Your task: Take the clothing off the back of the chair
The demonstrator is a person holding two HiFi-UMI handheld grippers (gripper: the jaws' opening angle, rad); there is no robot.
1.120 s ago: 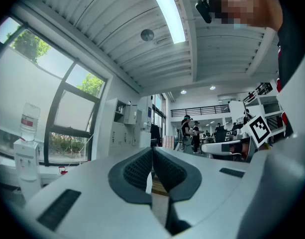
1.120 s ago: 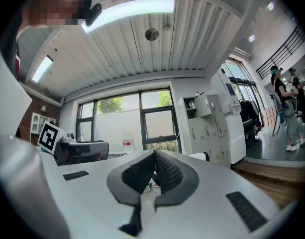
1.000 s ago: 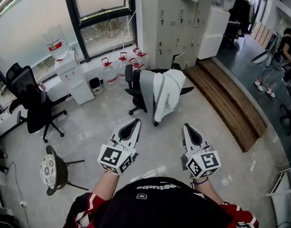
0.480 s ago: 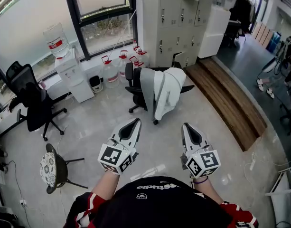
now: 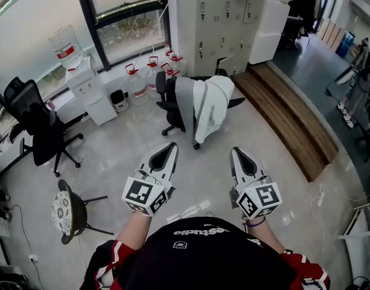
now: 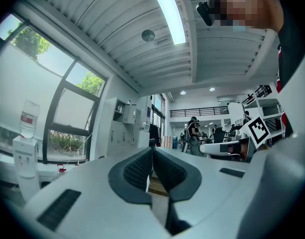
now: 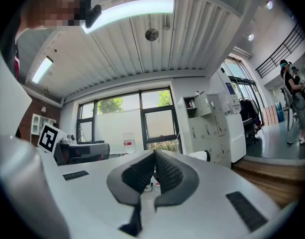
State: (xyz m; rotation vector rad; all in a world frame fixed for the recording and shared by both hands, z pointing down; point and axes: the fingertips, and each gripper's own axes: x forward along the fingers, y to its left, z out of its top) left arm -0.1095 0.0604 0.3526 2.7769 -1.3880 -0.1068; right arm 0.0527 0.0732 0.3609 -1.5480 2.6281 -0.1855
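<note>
A grey and white garment (image 5: 206, 104) hangs over the back of a black office chair (image 5: 166, 98) in the middle of the floor, seen in the head view. My left gripper (image 5: 171, 145) and right gripper (image 5: 236, 151) are held side by side well short of the chair, pointing toward it. Both are shut with nothing between their jaws. In the left gripper view the left gripper (image 6: 152, 151) shows its jaws pressed together. In the right gripper view the right gripper (image 7: 154, 156) is likewise shut, and a bit of the white garment (image 7: 199, 156) peeks over its jaw.
A second black office chair (image 5: 37, 128) stands at the left, a round patterned stool (image 5: 67, 213) near me. A water dispenser (image 5: 88, 89) and several water jugs (image 5: 139, 83) line the window wall. Grey lockers (image 5: 224, 23) stand behind the chair; a wooden step (image 5: 293, 125) runs right. A person (image 5: 366, 83) stands far right.
The head view has shifted slightly, so the chair and grippers sit a little higher in frame. The person at the far right has walked. Both grippers stay still and shut.
</note>
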